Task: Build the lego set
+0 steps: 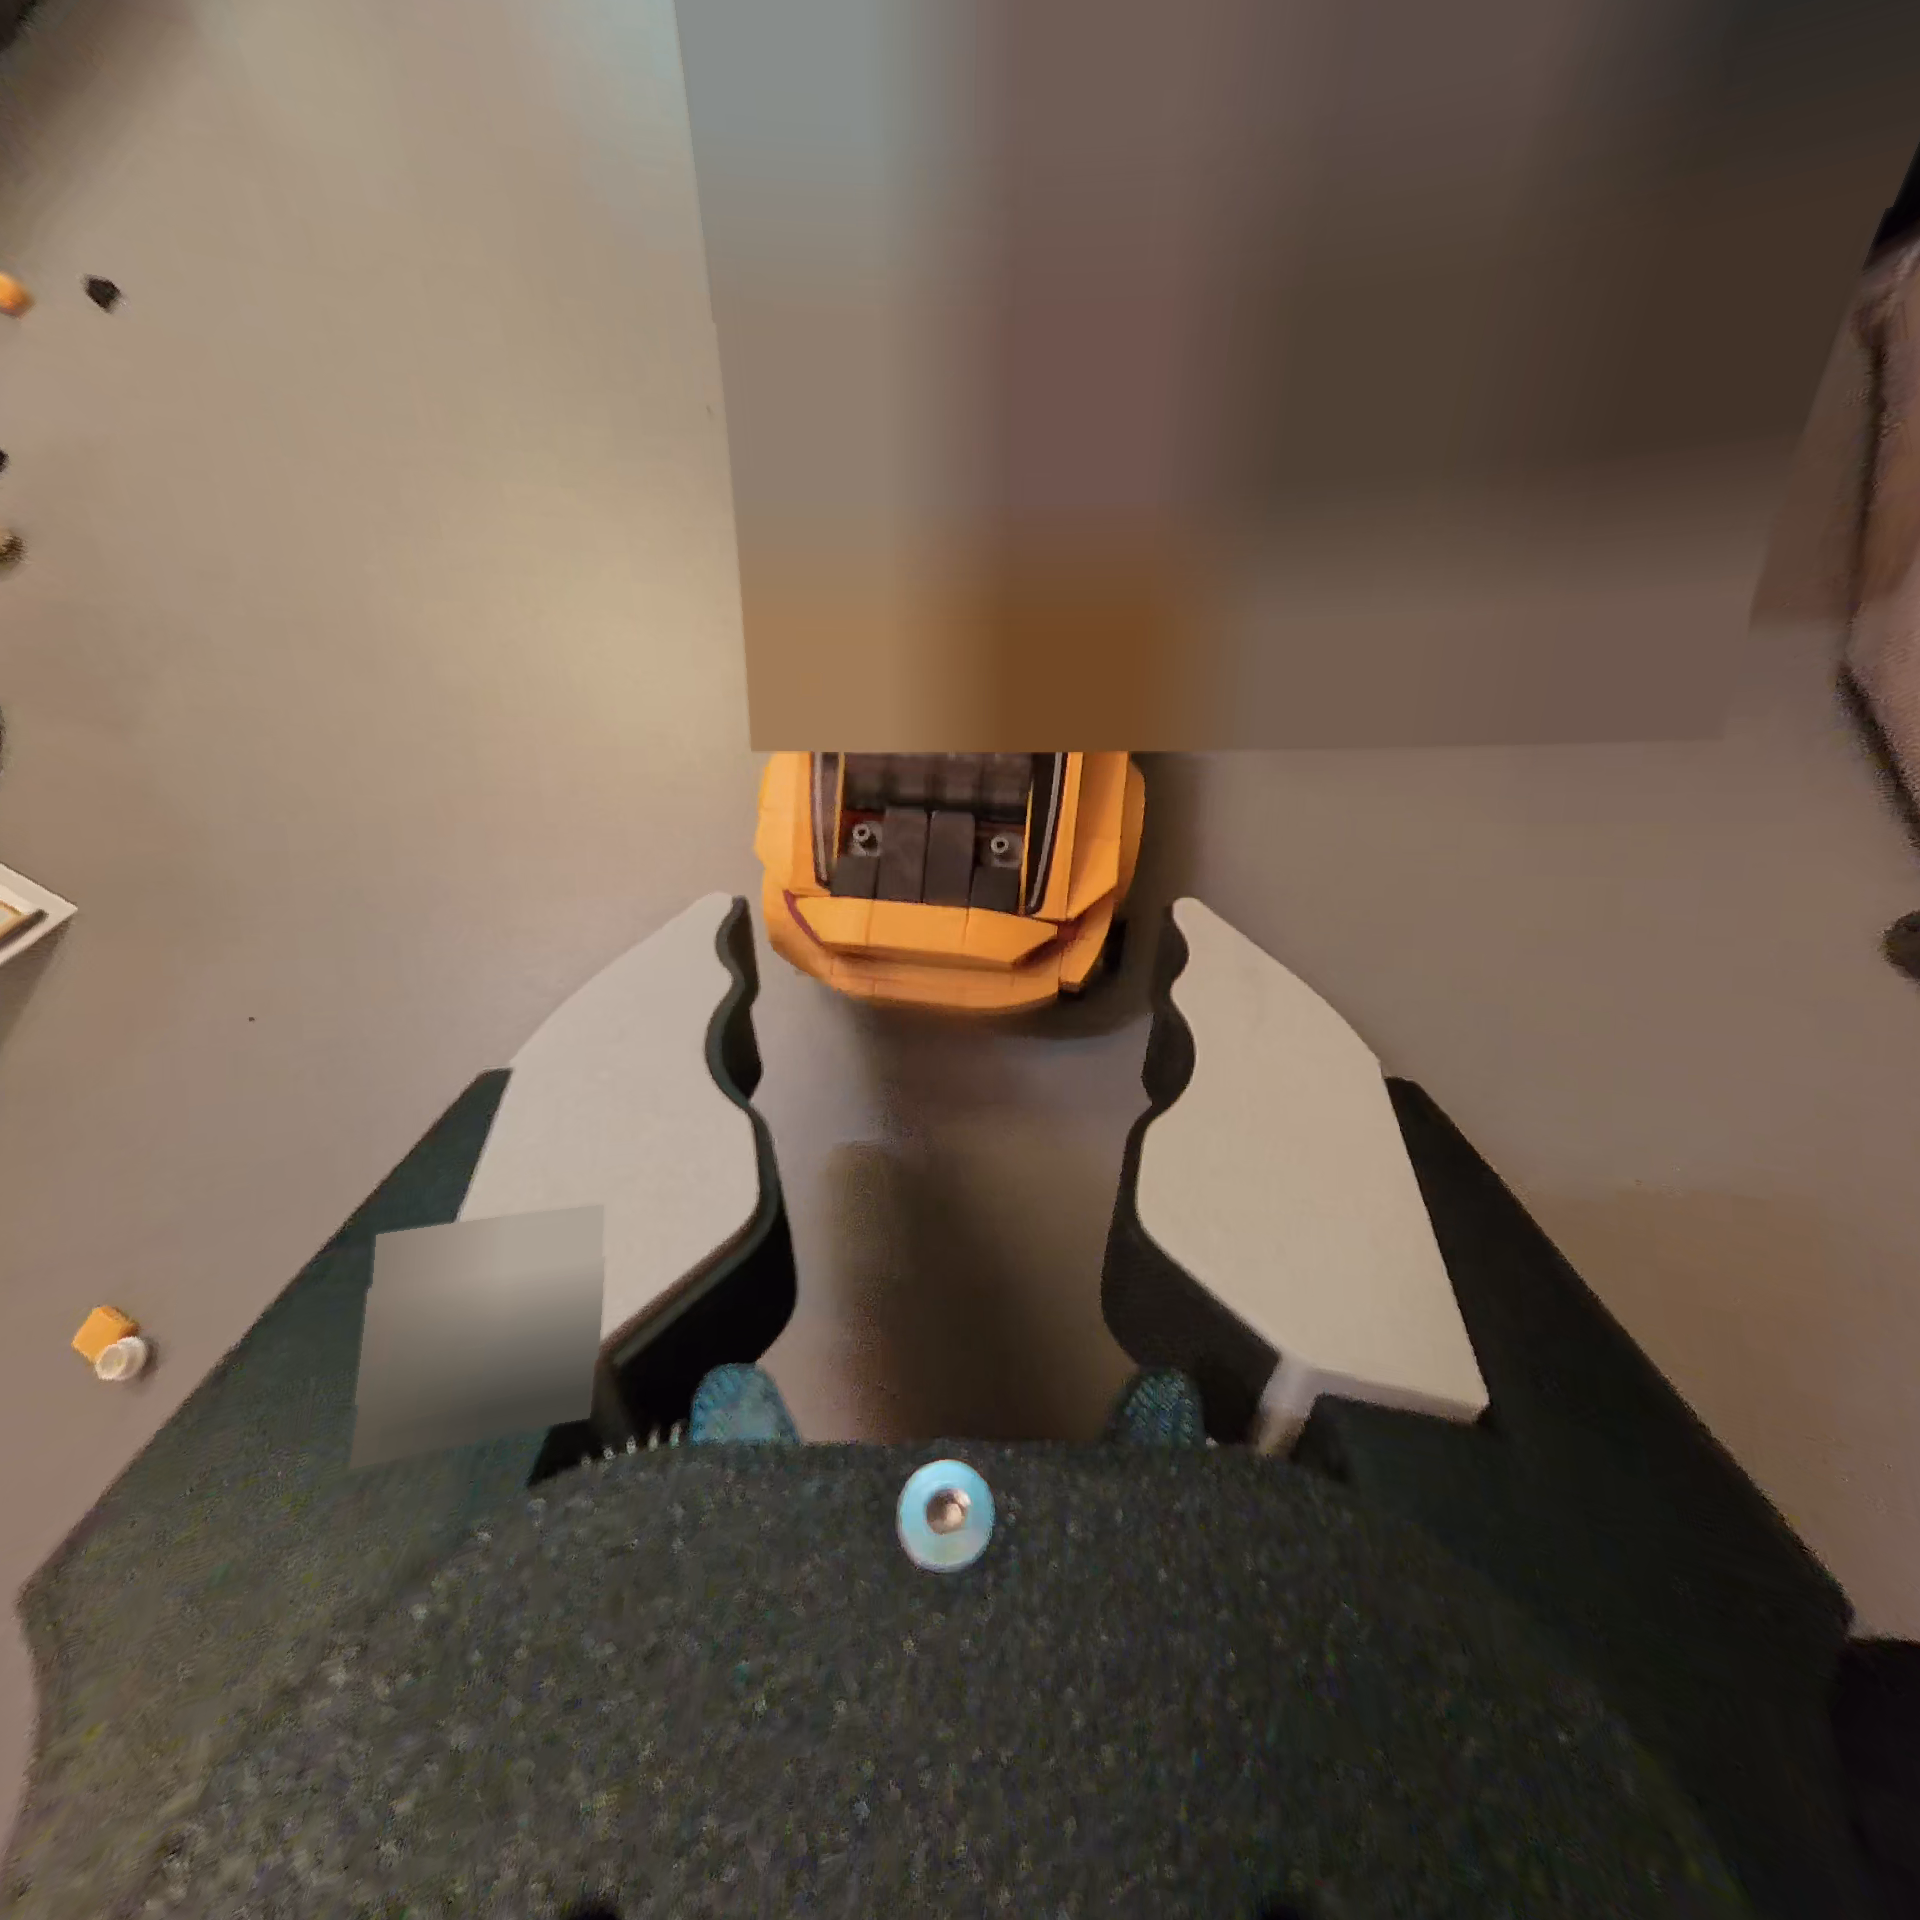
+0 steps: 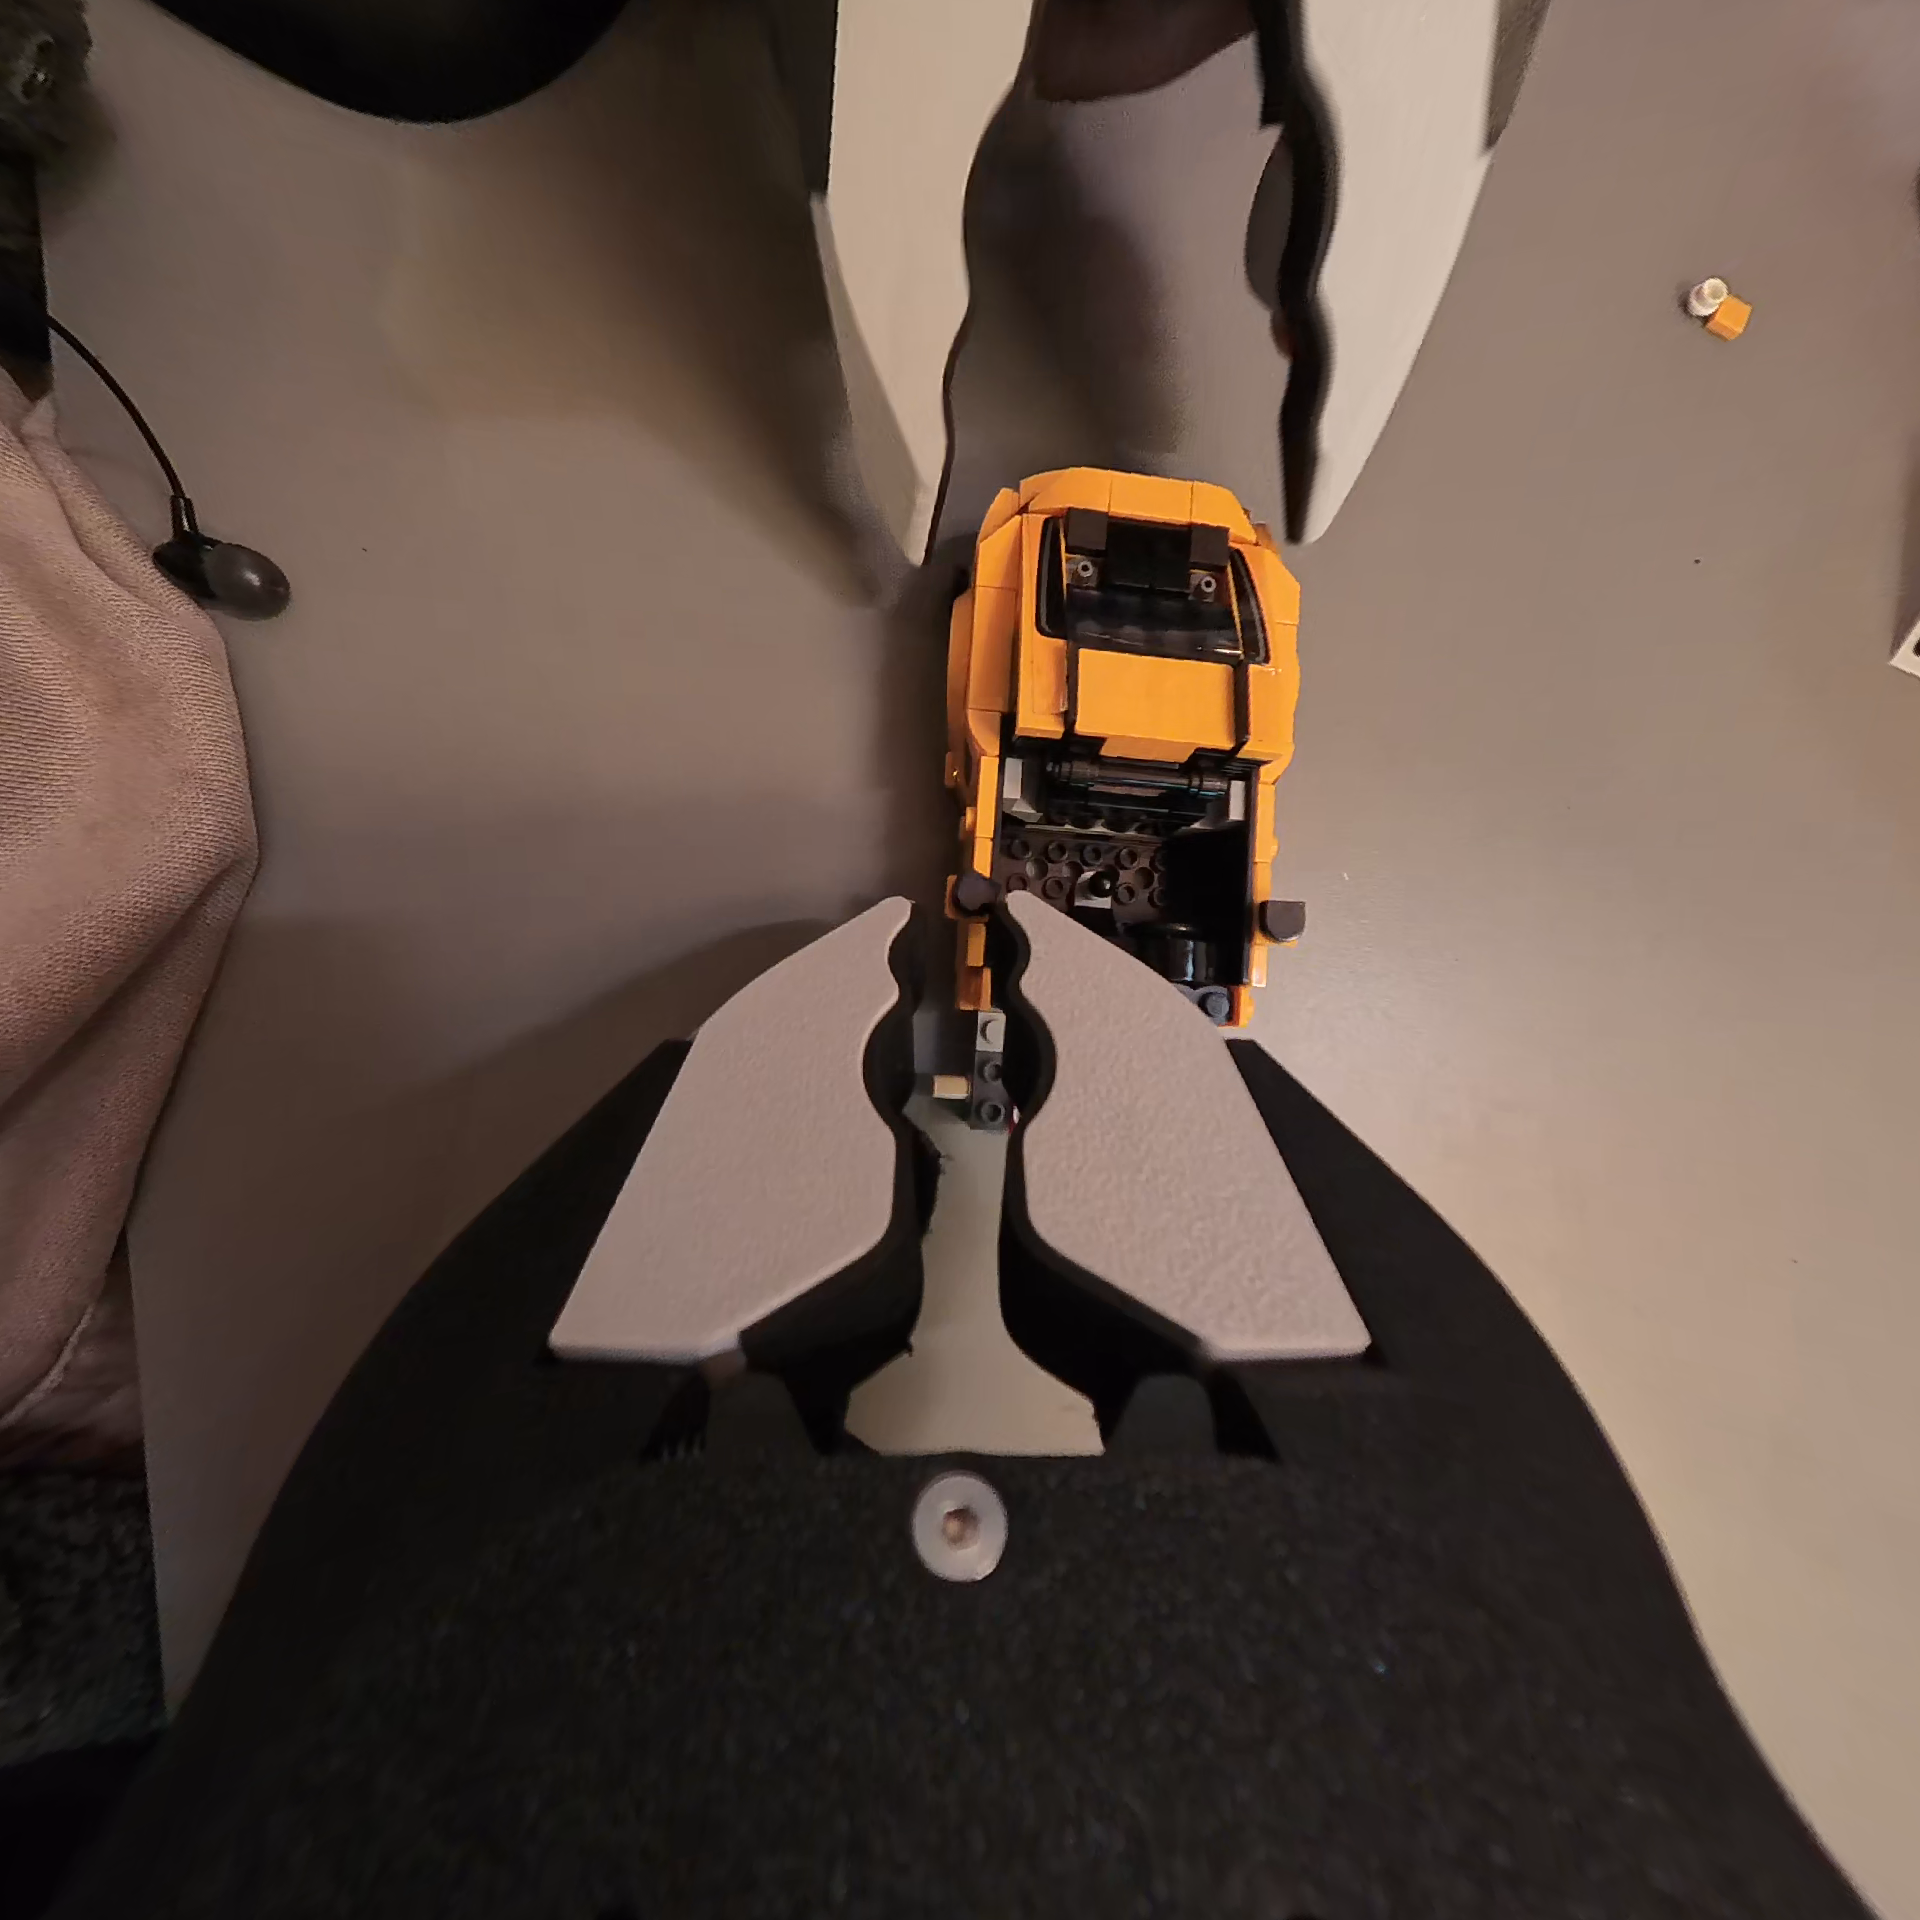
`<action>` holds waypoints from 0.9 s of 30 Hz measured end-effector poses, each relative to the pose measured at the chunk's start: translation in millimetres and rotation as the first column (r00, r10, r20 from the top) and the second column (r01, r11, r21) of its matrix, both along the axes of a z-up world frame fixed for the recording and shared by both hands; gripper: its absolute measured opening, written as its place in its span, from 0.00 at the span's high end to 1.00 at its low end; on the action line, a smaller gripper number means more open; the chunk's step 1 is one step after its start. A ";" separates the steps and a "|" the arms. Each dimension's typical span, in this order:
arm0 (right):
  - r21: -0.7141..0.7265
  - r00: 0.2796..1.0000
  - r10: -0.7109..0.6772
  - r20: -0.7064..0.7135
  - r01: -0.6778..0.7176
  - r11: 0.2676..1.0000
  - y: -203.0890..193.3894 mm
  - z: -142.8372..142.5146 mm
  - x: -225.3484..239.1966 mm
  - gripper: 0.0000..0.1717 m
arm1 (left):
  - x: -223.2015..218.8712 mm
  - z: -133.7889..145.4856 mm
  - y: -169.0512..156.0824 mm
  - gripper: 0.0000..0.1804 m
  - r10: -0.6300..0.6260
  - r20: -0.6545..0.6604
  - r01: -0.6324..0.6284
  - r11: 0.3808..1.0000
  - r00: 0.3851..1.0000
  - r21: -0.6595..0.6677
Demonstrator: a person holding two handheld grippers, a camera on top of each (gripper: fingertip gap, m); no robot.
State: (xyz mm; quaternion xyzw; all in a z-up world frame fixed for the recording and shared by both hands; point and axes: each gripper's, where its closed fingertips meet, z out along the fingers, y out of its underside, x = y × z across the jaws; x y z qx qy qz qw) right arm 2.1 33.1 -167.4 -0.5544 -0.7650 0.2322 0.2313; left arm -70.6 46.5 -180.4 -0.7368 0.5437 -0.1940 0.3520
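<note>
I have an orange brick-built toy car standing on the grey table, near the middle, its near end open so the black studded inside shows. My right gripper is pinching the car's left side wall at that open end — one pad outside the orange wall, the other inside the body, both against it. From the far side my left gripper faces the car's other end, its fingers spread wide, wider than the car; the car's end lies just beyond the tips, and I see no contact. Off to the car's right in the right wrist view lie a small orange brick and a white round piece, touching each other. At the left edge there is pink cloth and a black cable with a bulb end.
</note>
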 end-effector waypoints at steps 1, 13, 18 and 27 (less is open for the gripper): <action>0.000 1.000 0.002 -0.002 -0.002 1.000 -0.2 0.3 0.0 0.93 | 0.5 4.7 0.3 0.61 0.002 0.023 -0.002 1.000 1.000 0.002; -0.006 1.000 0.005 -0.022 -0.006 1.000 -0.2 -0.2 1.6 0.94 | 59.0 31.9 -19.7 0.75 -0.083 0.130 0.073 0.994 0.988 0.086; -0.008 0.999 0.011 -0.040 -0.011 1.000 -0.6 -0.3 0.5 0.93 | 72.1 20.6 -21.8 0.75 -0.102 0.057 0.095 0.989 0.993 0.115; -0.010 0.998 0.019 -0.058 -0.020 1.000 -0.2 0.5 -1.3 0.94 | 71.9 18.2 -22.7 0.81 -0.112 -0.041 0.118 0.971 0.993 0.206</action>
